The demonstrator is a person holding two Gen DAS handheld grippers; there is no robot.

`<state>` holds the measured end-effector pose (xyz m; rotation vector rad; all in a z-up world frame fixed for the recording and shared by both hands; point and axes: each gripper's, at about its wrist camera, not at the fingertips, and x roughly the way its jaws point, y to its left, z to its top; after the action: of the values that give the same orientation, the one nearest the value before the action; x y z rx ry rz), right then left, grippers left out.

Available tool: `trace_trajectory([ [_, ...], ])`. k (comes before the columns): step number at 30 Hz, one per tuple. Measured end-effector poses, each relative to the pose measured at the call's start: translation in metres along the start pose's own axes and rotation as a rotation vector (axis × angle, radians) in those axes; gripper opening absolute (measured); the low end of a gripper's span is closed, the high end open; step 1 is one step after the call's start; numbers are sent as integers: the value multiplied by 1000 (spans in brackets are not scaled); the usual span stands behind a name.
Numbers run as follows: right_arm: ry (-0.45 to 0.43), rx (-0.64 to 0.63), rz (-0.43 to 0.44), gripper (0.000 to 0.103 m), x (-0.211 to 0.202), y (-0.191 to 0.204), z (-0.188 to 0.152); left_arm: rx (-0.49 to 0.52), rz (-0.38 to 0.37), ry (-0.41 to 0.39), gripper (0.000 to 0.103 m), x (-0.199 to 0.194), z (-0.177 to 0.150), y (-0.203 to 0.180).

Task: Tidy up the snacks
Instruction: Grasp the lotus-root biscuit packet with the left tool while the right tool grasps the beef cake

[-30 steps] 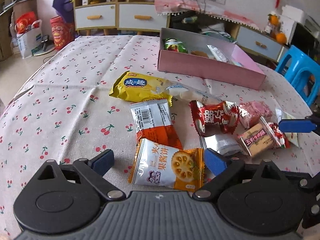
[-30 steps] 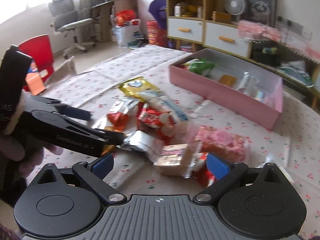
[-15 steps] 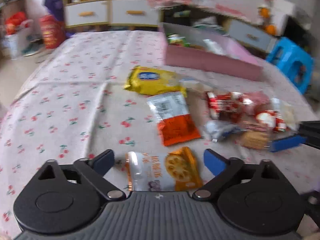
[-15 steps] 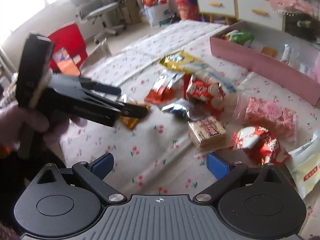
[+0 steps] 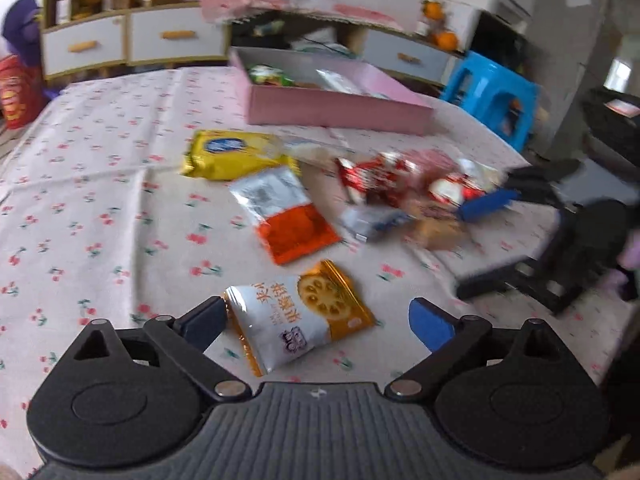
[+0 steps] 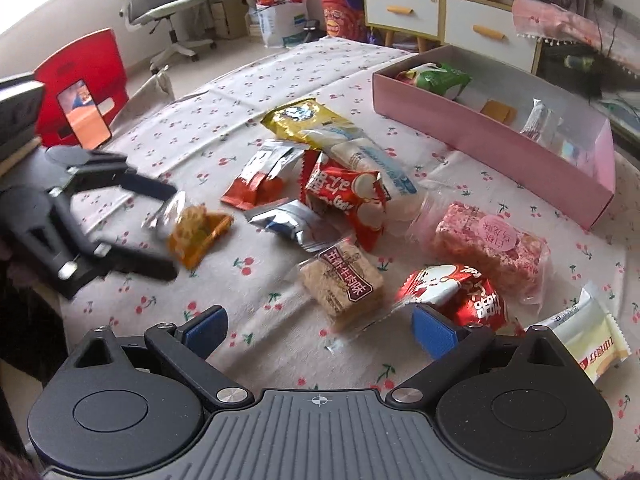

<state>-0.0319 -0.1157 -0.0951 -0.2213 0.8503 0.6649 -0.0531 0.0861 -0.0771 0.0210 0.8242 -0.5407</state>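
Observation:
Several snack packets lie loose on the cherry-print tablecloth (image 5: pixel 100 184). My left gripper (image 5: pixel 318 320) is open around an orange-and-white cracker packet (image 5: pixel 300 314); it also shows in the right wrist view (image 6: pixel 192 232), between the left gripper's fingers (image 6: pixel 148 188). My right gripper (image 6: pixel 320 326) is open just in front of a brown sesame bar (image 6: pixel 342 284), with a red packet (image 6: pixel 456 292) by its right finger. The pink box (image 6: pixel 480 128) holds a green packet (image 6: pixel 440 78) and a few others.
Other packets: yellow (image 5: pixel 232 152), silver-and-orange (image 5: pixel 288 216), red (image 6: pixel 344 196), silver (image 6: pixel 296 224), pink rice cake (image 6: pixel 492 248), cream (image 6: pixel 588 344). A blue stool (image 5: pixel 496 96) and red chair (image 6: pixel 80 88) stand beside the table. Drawers stand behind.
The left gripper has drawn back and turned right, open around the cracker packet. The right gripper has pulled back from the sesame bar and tilted down over the pile.

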Motion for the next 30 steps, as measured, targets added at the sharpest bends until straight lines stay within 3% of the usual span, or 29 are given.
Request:
trace_trajectory([
  [6, 4, -14, -42, 98, 6, -3, 0, 62, -93, 28, 100, -2, -8, -14],
  [11, -15, -9, -58, 96, 6, -6, 2, 96, -3, 8, 98, 4, -6, -17],
  [15, -29, -40, -81, 85, 7, -2, 4, 150, 60, -21, 79, 10, -4, -20],
  [18, -35, -42, -83, 70, 6, 0, 4, 183, 81, -25, 73, 10, -4, -24],
  [19, -38, -40, -81, 60, 6, 0, 4, 182, 83, -26, 67, 9, -4, -25],
  [23, -38, -37, -105, 55, 5, 4, 6, 109, 146, -47, 42, 7, -1, -22],
  [28, -40, 1, -128, 58, 5, 5, 7, 36, 223, -75, 42, 8, 0, -22],
  [29, -41, 2, -119, 58, 5, 5, 5, 41, 226, -71, 45, 8, -1, -24],
  [30, -44, -1, -114, 58, 5, 5, 4, 43, 226, -65, 55, 7, -1, -24],
])
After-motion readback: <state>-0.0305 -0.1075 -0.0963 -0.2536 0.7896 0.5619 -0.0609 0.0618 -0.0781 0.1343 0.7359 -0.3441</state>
